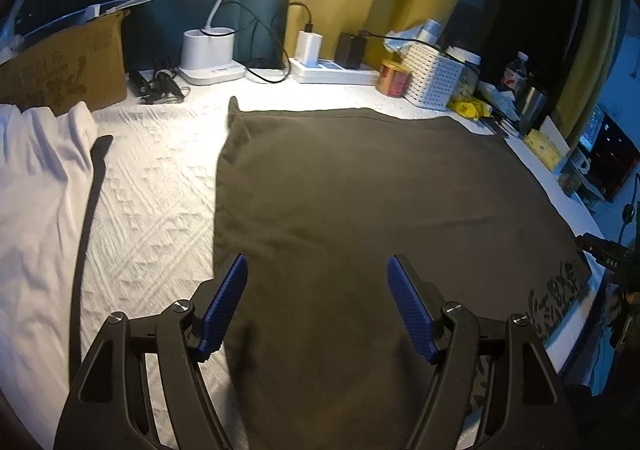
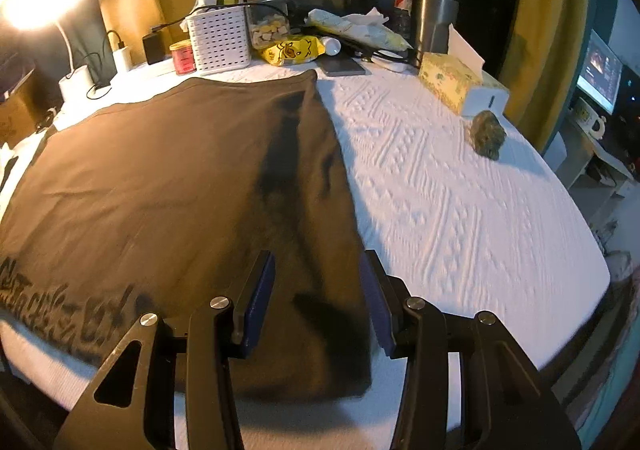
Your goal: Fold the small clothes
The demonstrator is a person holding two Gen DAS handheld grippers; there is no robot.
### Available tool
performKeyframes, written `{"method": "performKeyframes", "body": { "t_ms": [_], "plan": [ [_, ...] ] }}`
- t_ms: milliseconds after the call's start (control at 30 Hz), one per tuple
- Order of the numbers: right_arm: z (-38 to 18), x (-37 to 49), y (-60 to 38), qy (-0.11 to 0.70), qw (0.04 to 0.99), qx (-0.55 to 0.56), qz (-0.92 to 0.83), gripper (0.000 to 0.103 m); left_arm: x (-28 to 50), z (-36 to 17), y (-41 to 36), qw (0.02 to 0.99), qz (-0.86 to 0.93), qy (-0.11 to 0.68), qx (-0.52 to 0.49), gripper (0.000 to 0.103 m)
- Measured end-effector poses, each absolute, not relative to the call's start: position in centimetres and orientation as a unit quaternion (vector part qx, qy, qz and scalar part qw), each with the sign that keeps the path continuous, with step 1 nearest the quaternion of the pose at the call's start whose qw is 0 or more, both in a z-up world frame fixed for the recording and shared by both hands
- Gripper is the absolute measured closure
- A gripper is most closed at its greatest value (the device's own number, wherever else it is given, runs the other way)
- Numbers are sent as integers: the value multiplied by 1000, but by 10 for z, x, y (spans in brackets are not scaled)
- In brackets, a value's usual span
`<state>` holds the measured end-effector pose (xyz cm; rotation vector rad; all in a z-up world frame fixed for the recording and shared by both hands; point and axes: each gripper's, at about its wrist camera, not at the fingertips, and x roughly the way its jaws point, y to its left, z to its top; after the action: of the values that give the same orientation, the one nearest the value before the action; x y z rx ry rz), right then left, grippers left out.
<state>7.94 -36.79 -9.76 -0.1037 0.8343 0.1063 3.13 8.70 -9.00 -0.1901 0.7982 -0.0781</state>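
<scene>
A dark brown garment (image 1: 360, 218) lies spread flat on the white textured table cover (image 1: 152, 186), with dark printed lettering (image 1: 556, 290) near its front edge. It also shows in the right wrist view (image 2: 168, 178), with its right edge folded over. My left gripper (image 1: 316, 274) is open and empty, hovering over the garment's left front part. My right gripper (image 2: 318, 266) is open and empty, hovering over the garment's right front corner. A white garment (image 1: 36, 186) lies at the far left.
At the back stand a lamp base (image 1: 208, 54), power strip (image 1: 332, 70), white perforated basket (image 2: 218, 40), red tin (image 2: 183, 57), jar, bottle and steel tumbler (image 2: 434, 22). A tissue box (image 2: 452, 84) and a grey-green lump (image 2: 488, 134) sit at the right. A cardboard box (image 1: 64, 66) stands back left.
</scene>
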Motion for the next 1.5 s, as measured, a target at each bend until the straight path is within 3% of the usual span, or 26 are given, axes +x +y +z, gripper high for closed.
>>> {"method": "performKeyframes", "body": {
  "t_ms": [33,100,233,300,800,833,933,1500],
  "plan": [
    [-97,75,-368,405,912,-48,50,41,29,-90,85,917,-40,387,-87,30],
    [-97,68,-368,406,912,-43,47,36,25,-89,81,918,-43,386,-78,30],
    [-97,49,-366,411,910,-33,49,35,15,-86,77,922,-49,376,-73,28],
    [-99,41,-364,416,907,-38,47,34,9,-84,79,927,-40,366,-74,18],
    [-116,14,-354,456,887,14,70,33,-2,-85,89,929,-39,351,-107,17],
    [-117,14,-354,456,887,21,71,29,-1,-85,88,929,-41,352,-104,17],
    [-117,17,-352,449,889,42,76,23,0,-85,88,929,-41,354,-103,17],
    [-118,76,-348,412,900,118,77,22,38,-80,93,920,-36,381,-87,17]
  ]
}}
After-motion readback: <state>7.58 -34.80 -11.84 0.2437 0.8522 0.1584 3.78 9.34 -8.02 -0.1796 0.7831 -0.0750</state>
